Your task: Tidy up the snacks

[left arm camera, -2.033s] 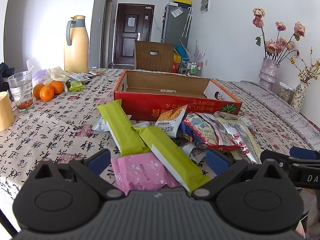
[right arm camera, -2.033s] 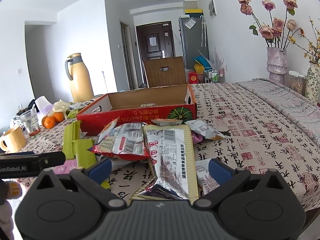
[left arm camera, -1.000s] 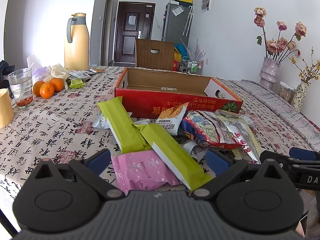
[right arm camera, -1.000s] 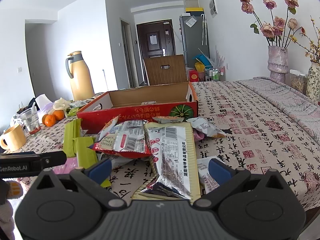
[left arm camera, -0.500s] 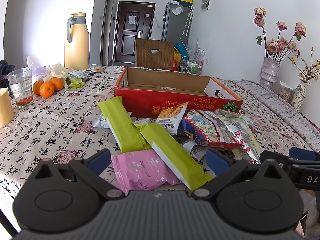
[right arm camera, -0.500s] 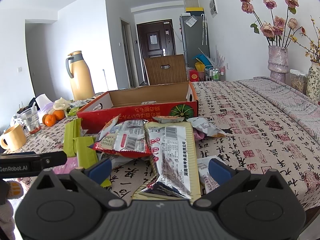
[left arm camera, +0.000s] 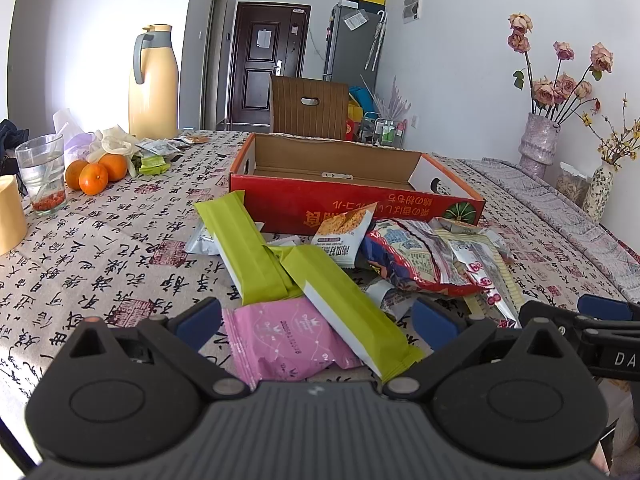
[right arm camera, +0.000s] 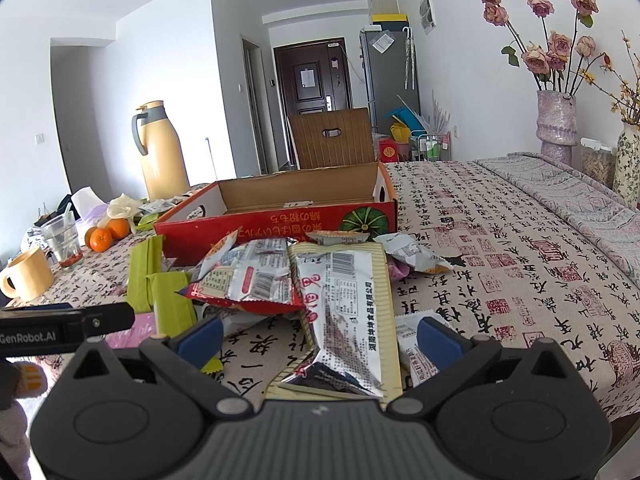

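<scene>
Hand-held gripper (left arm camera: 316, 318) wide open, empty

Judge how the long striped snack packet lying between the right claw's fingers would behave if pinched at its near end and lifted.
The striped packet looks like thin crinkled film, so it would probably sag. It seems light for its length. Its glossy surface may slip, and its far end lies among other packets beside the red bag, which might shift.

On the black bar of the left gripper (right arm camera: 66, 330) I read "GenRobot.AI". On the black bar of the right gripper (left arm camera: 612, 356) I see only "DA". The red cardboard box (left arm camera: 356, 210) carries yellow characters upside down, which I cannot read reliably.
</scene>
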### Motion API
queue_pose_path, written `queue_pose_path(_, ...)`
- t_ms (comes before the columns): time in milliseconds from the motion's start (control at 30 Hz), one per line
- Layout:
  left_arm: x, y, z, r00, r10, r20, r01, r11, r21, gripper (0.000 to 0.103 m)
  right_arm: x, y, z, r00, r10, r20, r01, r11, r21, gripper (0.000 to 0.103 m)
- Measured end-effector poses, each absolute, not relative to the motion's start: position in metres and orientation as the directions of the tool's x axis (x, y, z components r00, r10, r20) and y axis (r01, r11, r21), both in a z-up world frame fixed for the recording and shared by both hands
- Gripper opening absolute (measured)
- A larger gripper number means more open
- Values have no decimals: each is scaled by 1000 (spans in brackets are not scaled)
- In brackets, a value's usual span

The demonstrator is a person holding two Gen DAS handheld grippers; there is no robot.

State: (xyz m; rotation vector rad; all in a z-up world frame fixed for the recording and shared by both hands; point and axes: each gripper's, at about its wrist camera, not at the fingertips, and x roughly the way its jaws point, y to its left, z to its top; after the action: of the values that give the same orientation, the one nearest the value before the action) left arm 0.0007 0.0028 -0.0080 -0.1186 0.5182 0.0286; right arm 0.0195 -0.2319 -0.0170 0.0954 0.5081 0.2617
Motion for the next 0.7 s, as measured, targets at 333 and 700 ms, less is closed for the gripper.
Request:
queue_pose_path(333, 2, 3, -10, 864, 0, -503, -62, 992, -107, 103, 17, -229, -23, 832, 273, -483, -221, 962, 162, 103)
queue_pose_path(700, 11, 12, -12, 858, 14, -514, -83, 990, -110, 103, 48, -223, -29, 807, 234, -542, -212, 972, 103, 81)
